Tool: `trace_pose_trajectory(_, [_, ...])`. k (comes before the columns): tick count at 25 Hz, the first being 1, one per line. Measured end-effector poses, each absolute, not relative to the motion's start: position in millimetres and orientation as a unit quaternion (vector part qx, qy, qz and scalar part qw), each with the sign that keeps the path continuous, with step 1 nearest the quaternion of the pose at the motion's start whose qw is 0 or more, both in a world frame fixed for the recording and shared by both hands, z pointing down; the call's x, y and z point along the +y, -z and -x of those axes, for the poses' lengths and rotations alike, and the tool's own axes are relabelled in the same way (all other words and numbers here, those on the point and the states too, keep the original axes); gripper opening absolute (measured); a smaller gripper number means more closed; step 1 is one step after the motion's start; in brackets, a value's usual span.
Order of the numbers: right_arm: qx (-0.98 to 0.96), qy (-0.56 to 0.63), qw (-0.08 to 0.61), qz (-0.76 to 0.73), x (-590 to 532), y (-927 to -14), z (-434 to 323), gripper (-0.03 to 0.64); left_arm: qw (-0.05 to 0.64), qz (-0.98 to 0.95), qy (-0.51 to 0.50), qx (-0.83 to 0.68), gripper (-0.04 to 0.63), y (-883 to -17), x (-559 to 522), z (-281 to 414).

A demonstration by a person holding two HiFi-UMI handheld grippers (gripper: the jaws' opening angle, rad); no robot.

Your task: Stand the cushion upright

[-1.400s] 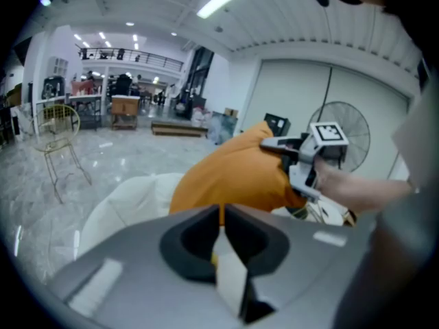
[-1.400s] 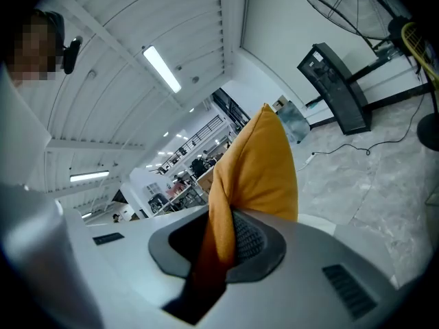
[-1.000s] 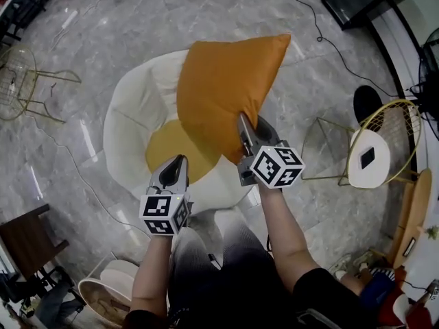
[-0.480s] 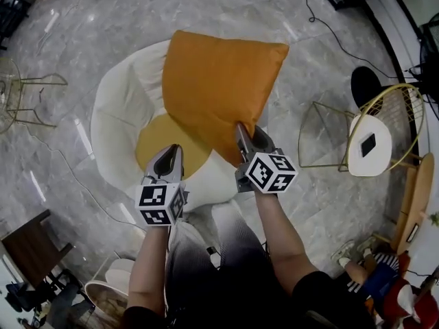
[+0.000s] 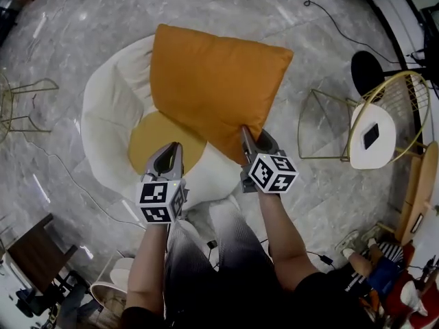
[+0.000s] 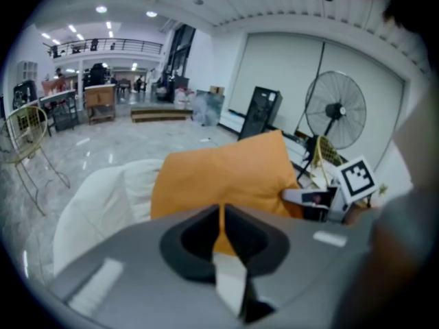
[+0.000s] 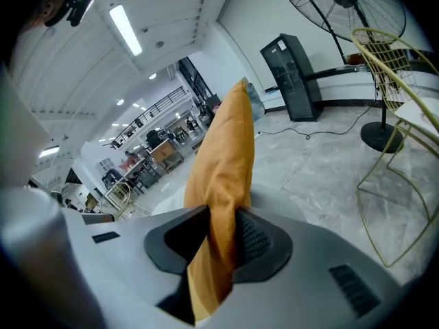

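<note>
A large orange cushion (image 5: 212, 81) leans tilted against the back of a white round armchair (image 5: 110, 115), above the chair's round orange seat pad (image 5: 154, 139). My right gripper (image 5: 245, 132) has the cushion's lower near corner between its pads. In the right gripper view the fabric (image 7: 223, 156) runs up from between the jaws, which are opening. My left gripper (image 5: 173, 149) hovers over the seat's front edge, jaws together and empty. In the left gripper view the cushion (image 6: 219, 177) lies just beyond the jaws.
A gold wire side table with a white top (image 5: 374, 139) stands to the right, a black fan base (image 5: 367, 70) behind it. A cable (image 5: 329, 16) crosses the marble floor. Dark furniture (image 5: 27, 249) sits at the lower left, a gold wire frame (image 5: 20, 94) at the far left.
Both grippers have sunk toward the chair. The cushion came down with the right gripper and now shows more of its broad face against the chair back.
</note>
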State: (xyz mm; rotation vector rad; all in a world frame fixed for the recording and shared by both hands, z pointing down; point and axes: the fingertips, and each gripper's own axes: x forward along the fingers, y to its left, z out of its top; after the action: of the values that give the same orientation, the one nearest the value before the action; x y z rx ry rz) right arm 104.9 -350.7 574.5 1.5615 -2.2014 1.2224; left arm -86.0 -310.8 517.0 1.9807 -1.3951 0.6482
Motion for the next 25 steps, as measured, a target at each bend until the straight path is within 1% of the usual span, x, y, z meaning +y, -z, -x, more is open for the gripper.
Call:
trace_pose_trajectory(15, [-0.698, -0.435, 0.122, -0.555, -336.9, -653.0, -153.4, 0.136, 0.310, -0.751, -0.277, -0.513, 0.029, -565.7, -316.2, 57.4])
trace_pose_trajectory(25, [-0.653, -0.462, 0.153, -0.581, -317.9, -714.4, -180.2, 0.143, 0.318, -0.757, -0.299, -0.487, 0.029, -598.2, -304.6, 38.6])
